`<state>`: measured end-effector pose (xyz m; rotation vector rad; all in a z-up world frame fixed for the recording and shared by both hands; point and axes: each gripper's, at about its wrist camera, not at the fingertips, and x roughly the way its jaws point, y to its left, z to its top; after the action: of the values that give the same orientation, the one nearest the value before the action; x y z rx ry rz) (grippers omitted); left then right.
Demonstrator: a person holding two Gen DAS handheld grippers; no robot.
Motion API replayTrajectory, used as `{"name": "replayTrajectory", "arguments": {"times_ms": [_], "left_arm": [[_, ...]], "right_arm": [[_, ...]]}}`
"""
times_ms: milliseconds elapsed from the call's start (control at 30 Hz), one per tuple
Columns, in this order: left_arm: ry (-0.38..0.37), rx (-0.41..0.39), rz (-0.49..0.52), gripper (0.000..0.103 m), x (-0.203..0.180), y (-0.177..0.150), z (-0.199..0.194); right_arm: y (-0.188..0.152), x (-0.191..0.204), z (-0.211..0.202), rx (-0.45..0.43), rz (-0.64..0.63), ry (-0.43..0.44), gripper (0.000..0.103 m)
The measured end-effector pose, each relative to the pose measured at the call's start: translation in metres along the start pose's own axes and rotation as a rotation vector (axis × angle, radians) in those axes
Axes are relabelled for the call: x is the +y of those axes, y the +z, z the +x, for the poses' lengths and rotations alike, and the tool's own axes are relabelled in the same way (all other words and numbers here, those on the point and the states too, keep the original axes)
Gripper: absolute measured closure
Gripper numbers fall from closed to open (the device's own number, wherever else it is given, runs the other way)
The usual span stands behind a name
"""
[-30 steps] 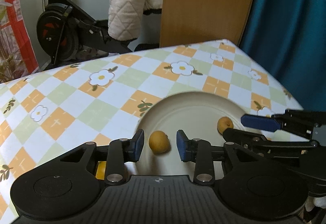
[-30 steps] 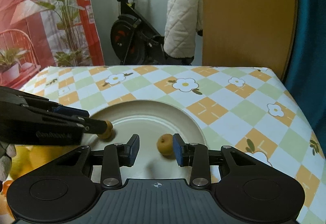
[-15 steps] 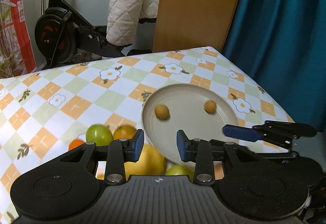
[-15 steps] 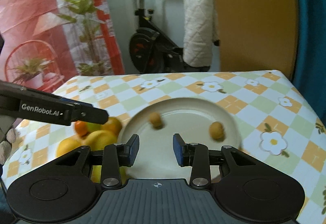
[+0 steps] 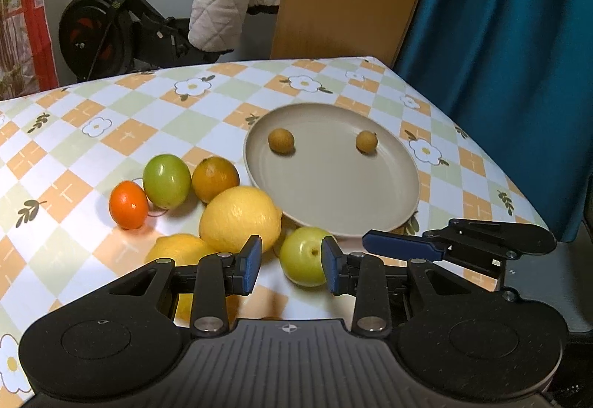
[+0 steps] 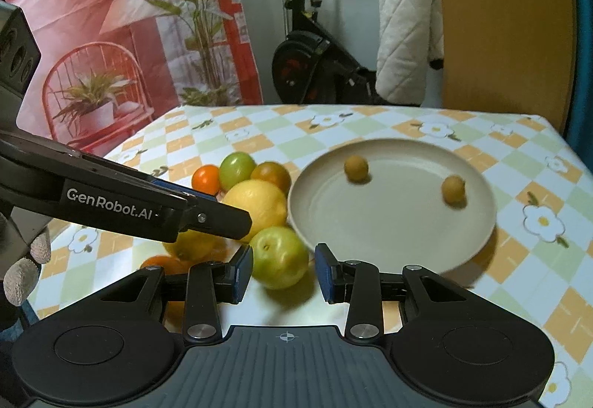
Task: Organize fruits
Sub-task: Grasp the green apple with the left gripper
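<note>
two small brown fruits (image 5: 281, 140) (image 5: 366, 142) now sit well apart on the beige plate (image 5: 370, 222), each placed w/ one gripper. both tongs have since backed off toward the near edge, so the pile beside the plate has come into view: that step looks done, rest still to sort. left gripper (image 5: 291, 263) and right gripper (image 6: 283, 272) both have a narrow gap betw pads, nothing gripped; green fruit (image 5: 304, 261) lies on the cloth past the fingertips, not pinched. big lemon (image 5: 240, 219) touches plate rim, long axis roughly left-right. small fruits near round, no clear axis.
</note>
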<state>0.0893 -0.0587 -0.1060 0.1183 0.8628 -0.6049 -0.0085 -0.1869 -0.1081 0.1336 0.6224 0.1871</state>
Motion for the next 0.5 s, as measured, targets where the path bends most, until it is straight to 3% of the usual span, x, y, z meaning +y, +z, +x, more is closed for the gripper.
{"name": "replayTrajectory", "arguments": {"times_ms": [400,500], "left_arm": [[-0.004,0.036,-0.007,0.065,-0.006,-0.006,0.018],[-0.001,0.035,-0.001,0.06,-0.008,-0.006,0.021]], "right_arm": [[-0.008,-0.006,0.013,0.036,0.027,0.011,0.069],[-0.01,-0.007,0.016,0.036,0.035,0.014,0.069]]}}
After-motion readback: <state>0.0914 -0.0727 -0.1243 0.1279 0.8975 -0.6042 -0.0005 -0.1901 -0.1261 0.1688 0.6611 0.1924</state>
